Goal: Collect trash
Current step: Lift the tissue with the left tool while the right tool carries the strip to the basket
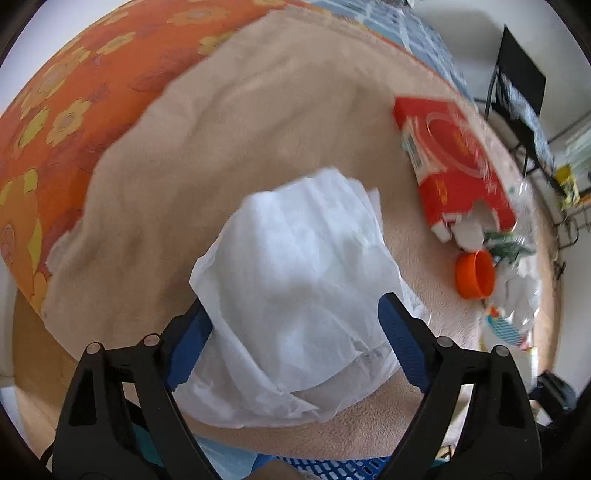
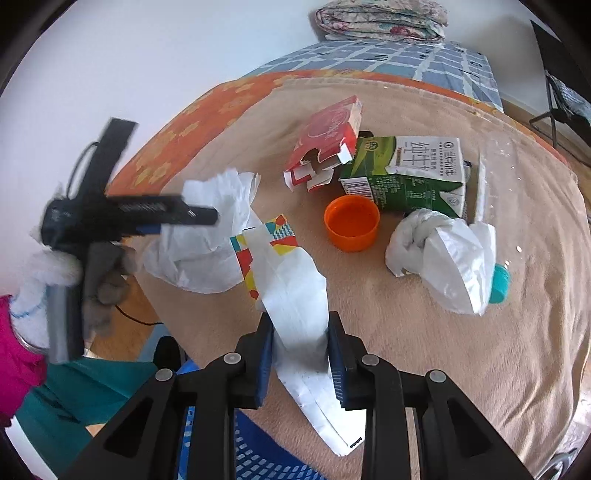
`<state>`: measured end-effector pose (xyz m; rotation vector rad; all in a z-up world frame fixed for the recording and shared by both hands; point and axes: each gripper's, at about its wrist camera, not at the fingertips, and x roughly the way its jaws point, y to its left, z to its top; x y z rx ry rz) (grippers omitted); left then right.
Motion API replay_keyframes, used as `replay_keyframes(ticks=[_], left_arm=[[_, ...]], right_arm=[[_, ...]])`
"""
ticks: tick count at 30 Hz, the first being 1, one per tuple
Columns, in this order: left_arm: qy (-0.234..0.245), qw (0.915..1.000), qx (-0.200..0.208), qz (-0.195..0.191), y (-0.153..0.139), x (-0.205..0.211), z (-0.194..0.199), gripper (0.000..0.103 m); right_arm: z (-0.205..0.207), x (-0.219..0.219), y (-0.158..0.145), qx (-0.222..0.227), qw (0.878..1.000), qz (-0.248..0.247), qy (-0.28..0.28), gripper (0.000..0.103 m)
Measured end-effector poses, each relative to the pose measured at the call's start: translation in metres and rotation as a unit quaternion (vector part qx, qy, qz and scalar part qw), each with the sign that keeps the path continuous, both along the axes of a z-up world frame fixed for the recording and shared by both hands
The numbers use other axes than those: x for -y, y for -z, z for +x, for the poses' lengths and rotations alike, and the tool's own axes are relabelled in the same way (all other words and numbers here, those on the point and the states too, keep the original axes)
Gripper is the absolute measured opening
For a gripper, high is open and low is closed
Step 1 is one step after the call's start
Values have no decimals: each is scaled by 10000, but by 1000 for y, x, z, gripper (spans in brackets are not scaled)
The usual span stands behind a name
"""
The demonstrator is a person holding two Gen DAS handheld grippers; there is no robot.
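Observation:
A crumpled white tissue lies on the beige blanket between the wide-apart jaws of my left gripper; the pads do not press it. From the right wrist view the left gripper hovers over that tissue. My right gripper is shut on a white paper wrapper with a colourful geometric print, its upper end resting on the blanket. Beyond it lie an orange cap, a torn red box, a green milk carton and a crumpled white plastic bag.
A blue perforated basket sits just below the bed's near edge. A teal-capped item peeks from under the plastic bag. Orange flowered sheet borders the blanket; a folded quilt lies at the far end. A grey-gloved hand holds the left gripper.

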<state>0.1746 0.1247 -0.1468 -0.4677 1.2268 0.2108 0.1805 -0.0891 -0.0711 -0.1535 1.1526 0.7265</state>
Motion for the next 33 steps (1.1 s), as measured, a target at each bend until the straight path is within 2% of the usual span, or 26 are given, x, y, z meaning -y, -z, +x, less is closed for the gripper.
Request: replay_keyframes(ticks=[2, 3, 5, 6, 7, 9, 11, 13, 15, 18, 22, 28, 33], left_arm=[[207, 9993, -142, 269, 5, 17, 5, 90], [318, 9980, -169, 524, 5, 29, 9, 90], [527, 9950, -105, 843, 3, 48, 15, 89], [629, 9930, -55, 994, 1, 59, 17, 80], [705, 9915, -12, 1097, 0, 67, 19, 67], [815, 9896, 79, 1186, -2, 79, 22, 52], [811, 9914, 196, 1006, -6, 84, 23, 38], [784, 9944, 335, 624, -11, 82, 21, 17], [753, 9954, 462, 379, -18, 81, 19, 16], [838, 9933, 669, 423, -34, 80, 12, 15], [914, 9908, 958, 264, -59, 75, -3, 15], [1207, 9846, 1256, 155, -87, 69, -43, 15], [1626, 9755, 1419, 432, -94, 75, -85, 15]], right_arm=[[-3, 4, -6, 56, 10000, 24, 25, 27], [-5, 5, -8, 89, 10000, 36, 26, 27], [-10, 7, -15, 172, 9998, 43, 21, 27], [-12, 8, -18, 206, 9998, 39, 28, 27], [-14, 10, -19, 230, 9997, 31, 41, 27], [-17, 16, -20, 246, 9997, 17, 94, 27], [-17, 23, -19, 190, 9996, 49, 183, 27], [-18, 31, -20, 125, 9995, 127, 266, 27], [-20, 37, -20, 112, 9993, 187, 307, 27], [-26, 43, -24, 114, 9990, 286, 329, 27], [-38, 45, -32, 93, 9982, 510, 294, 27], [-71, 43, -42, 135, 9961, 856, 162, 27], [-93, 39, -40, 204, 9954, 937, -4, 27]])
